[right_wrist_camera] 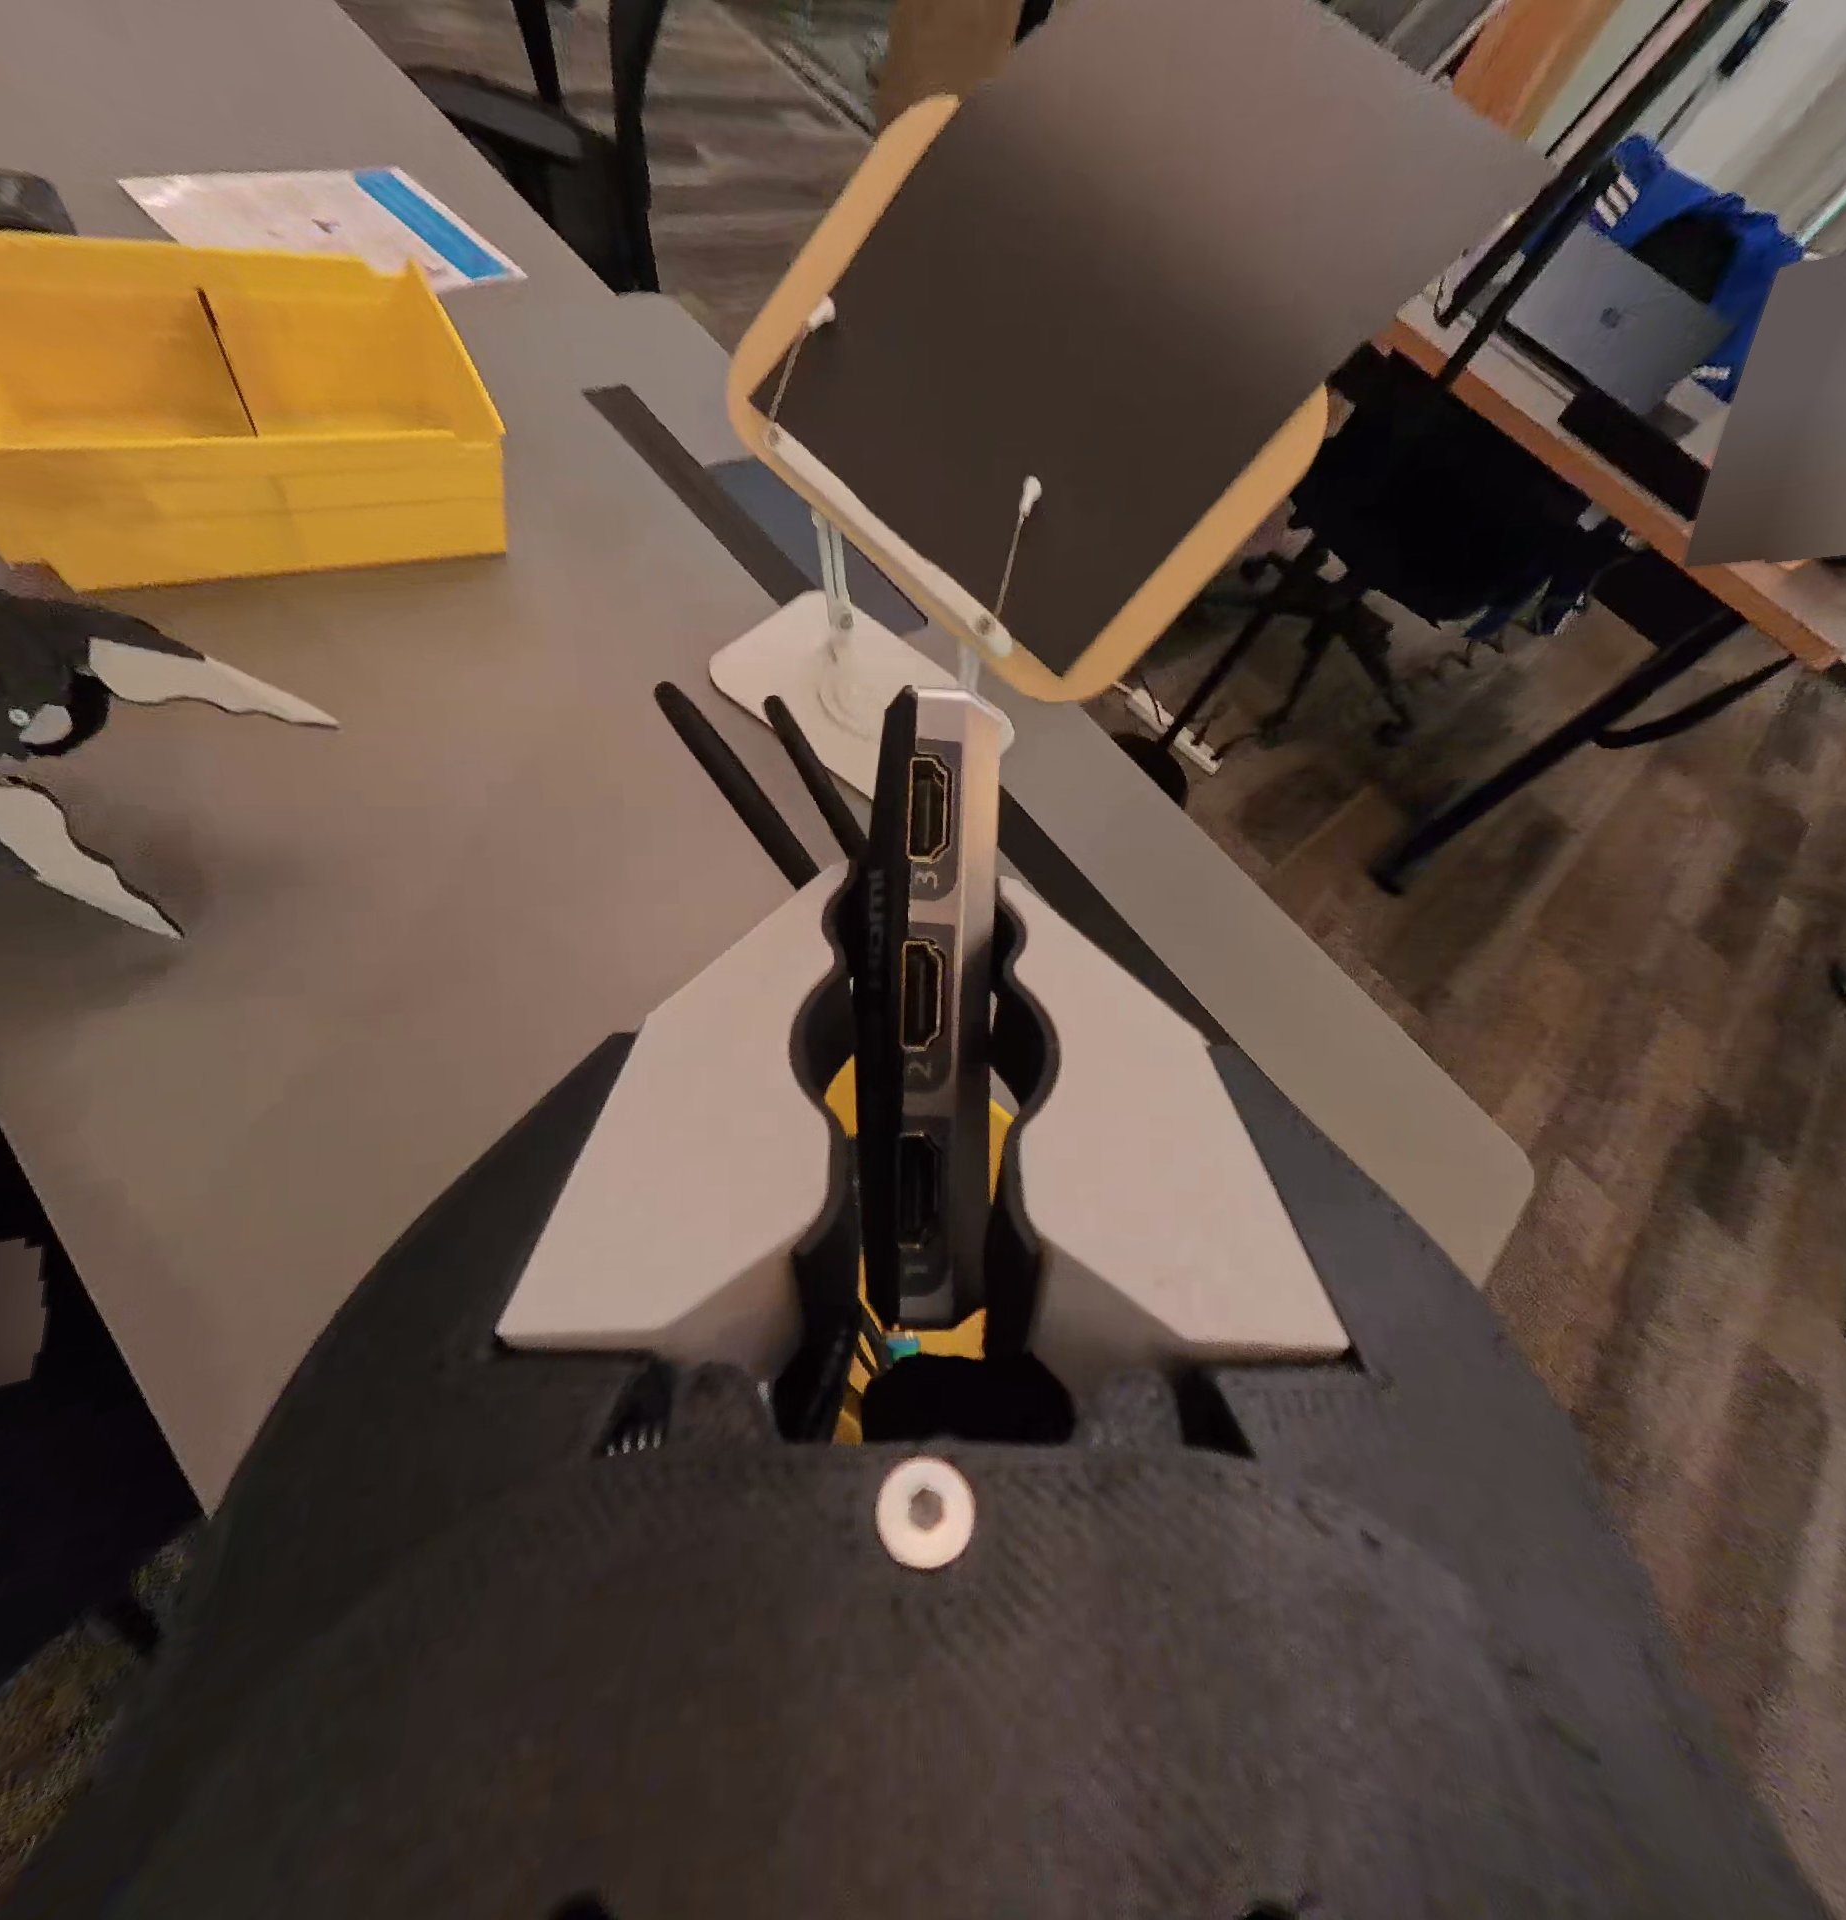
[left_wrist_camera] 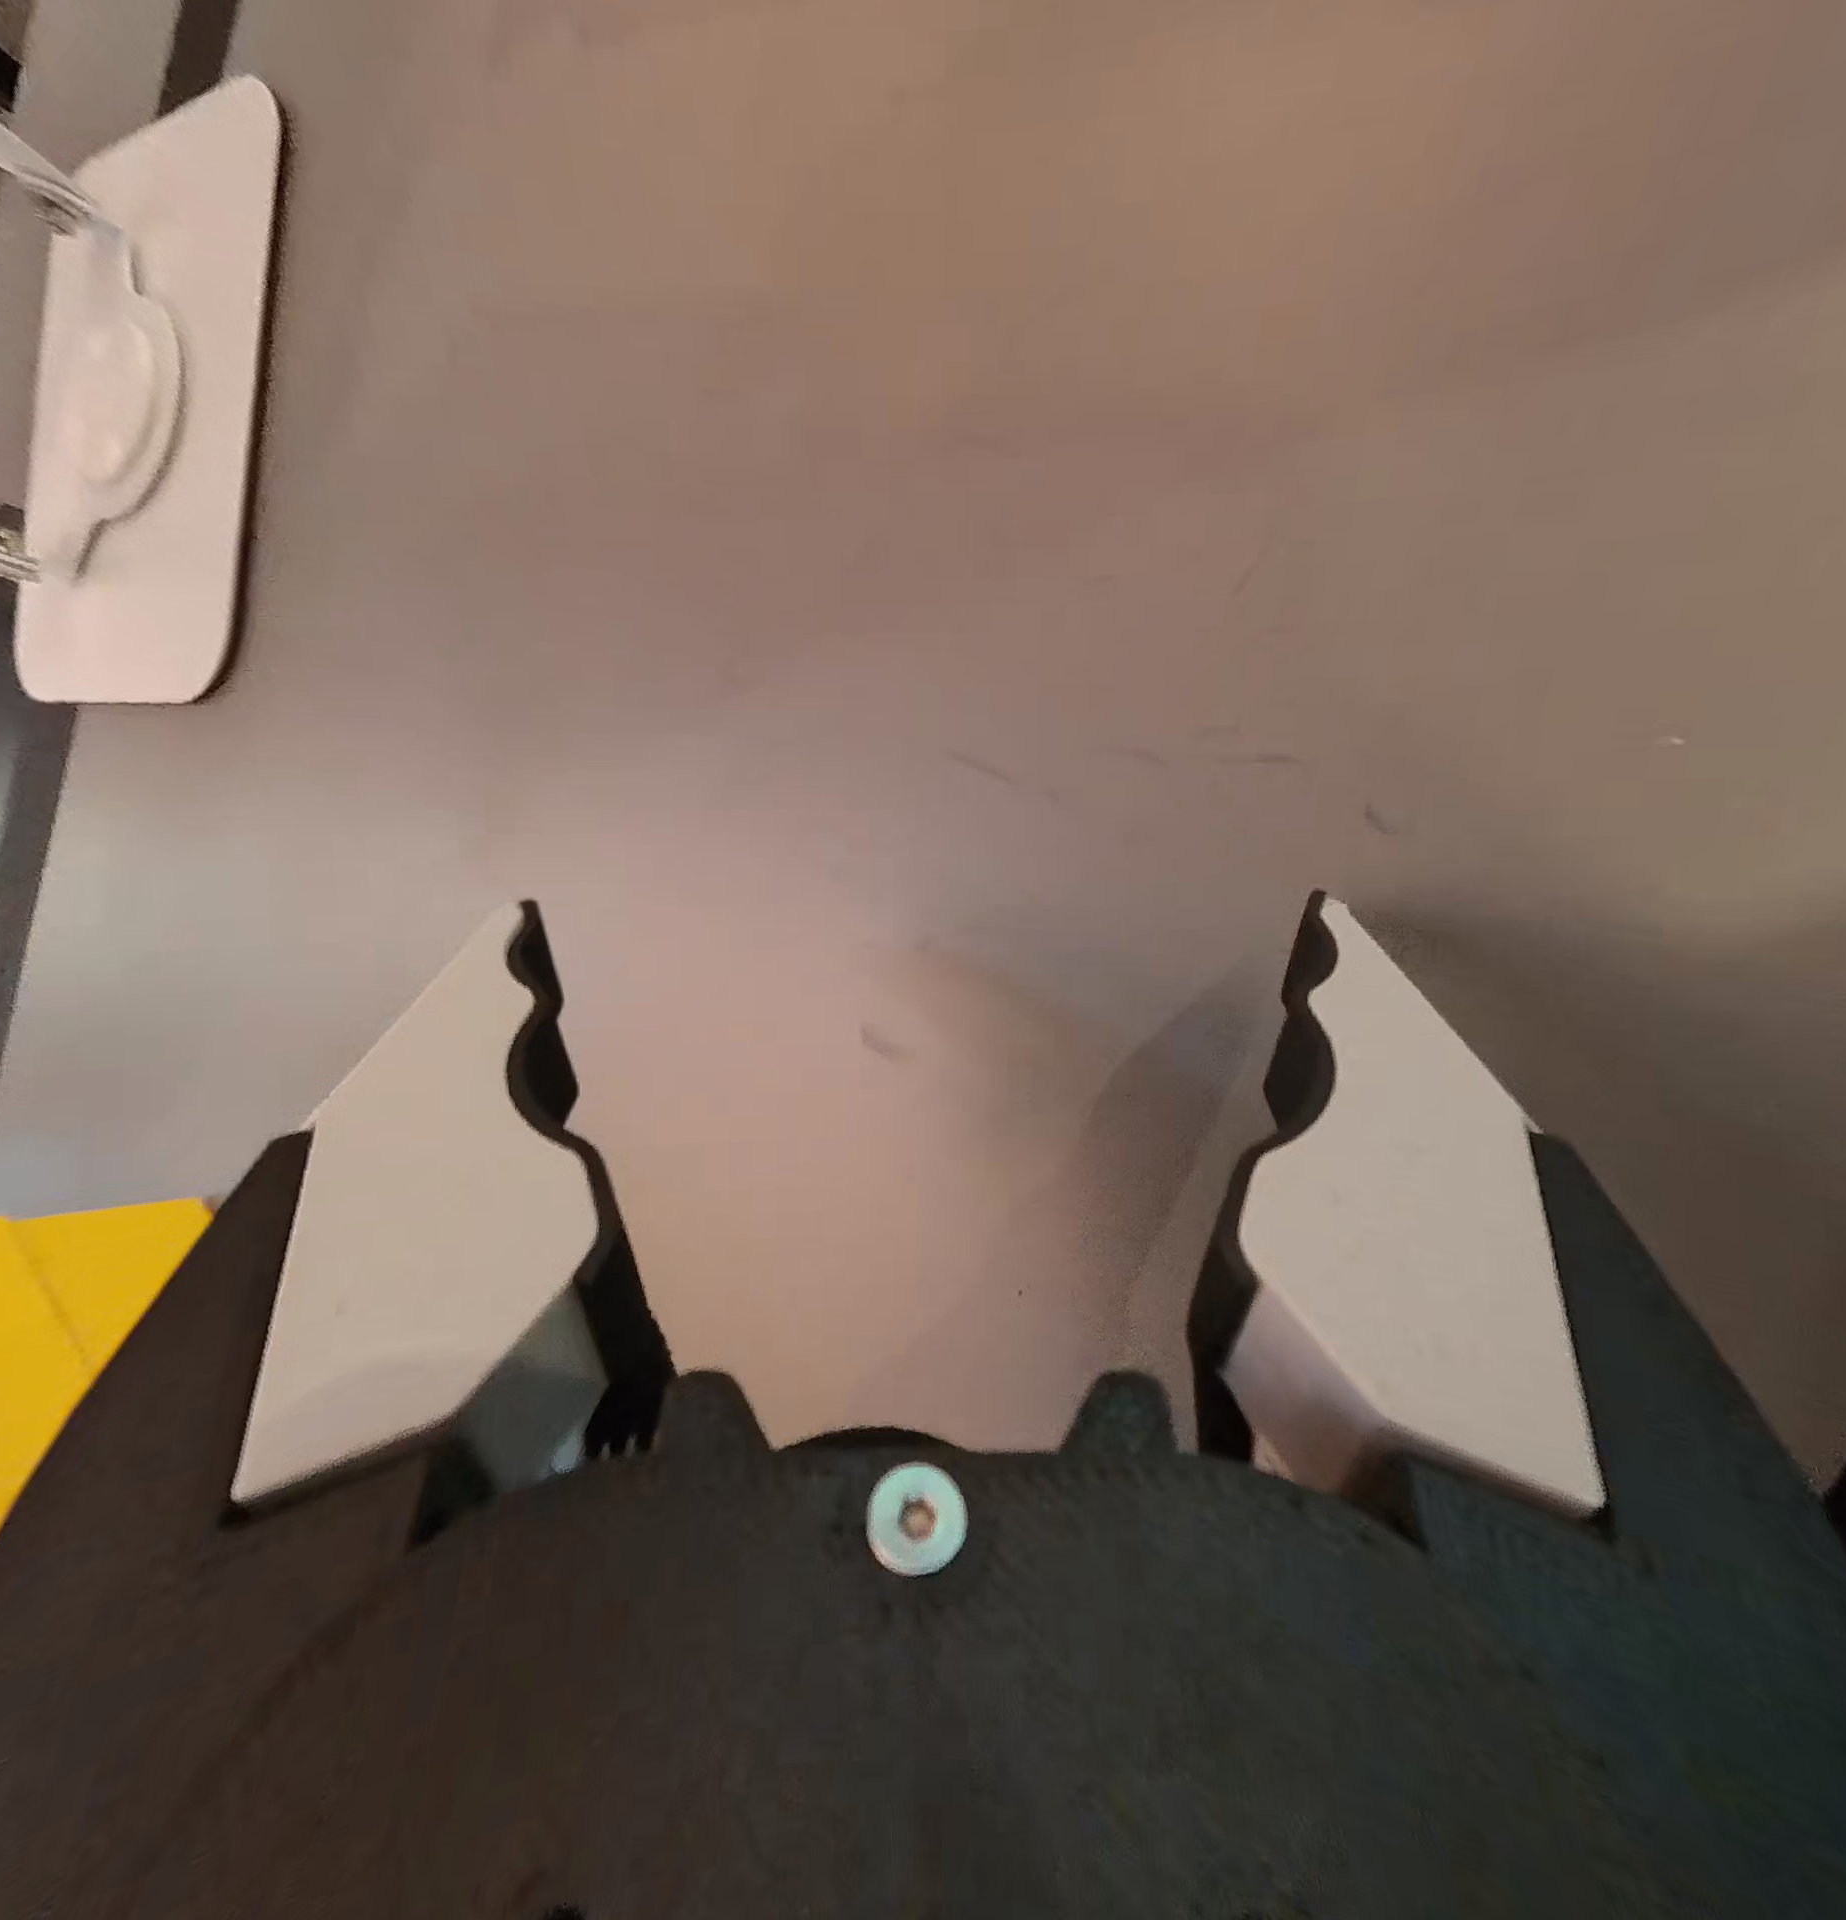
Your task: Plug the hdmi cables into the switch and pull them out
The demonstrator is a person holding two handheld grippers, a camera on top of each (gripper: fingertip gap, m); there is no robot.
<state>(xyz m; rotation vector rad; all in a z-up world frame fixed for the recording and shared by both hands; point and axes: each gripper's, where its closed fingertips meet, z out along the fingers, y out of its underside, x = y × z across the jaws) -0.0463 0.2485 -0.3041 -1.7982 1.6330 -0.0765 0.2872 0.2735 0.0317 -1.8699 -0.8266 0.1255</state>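
The right gripper [right_wrist_camera: 924,935] had its fingers closed on the switch [right_wrist_camera: 934,1023], a slim silver and black box held on edge between them, so that its row of three ports faced the right wrist camera. All three ports stood empty. The switch rose past the fingertips, and its far end showed against the white base of a small stand [right_wrist_camera: 784,655]. Two black cables [right_wrist_camera: 768,795] ran along the grey counter [right_wrist_camera: 462,831] just behind the switch, their near ends hidden by the fingers; whether they joined the switch could not be told.

The left gripper [left_wrist_camera: 921,909] had its fingers spread wide with nothing between them, above bare counter [left_wrist_camera: 1002,520]. In the right wrist view it showed at the left edge [right_wrist_camera: 223,790], well apart from the switch, fingers pointing right.

A yellow bin [right_wrist_camera: 233,416] sat on the far left of the counter, with a divider in it. Beyond it lay a printed sheet [right_wrist_camera: 327,223] and a small dark object [right_wrist_camera: 20,197]. The stand carried a dark panel with a tan rim [right_wrist_camera: 1106,343], tilted over the counter's right edge. In the left wrist view the stand's white base [left_wrist_camera: 150,416] lay at far left and a corner of the bin [left_wrist_camera: 57,1320] at near left.
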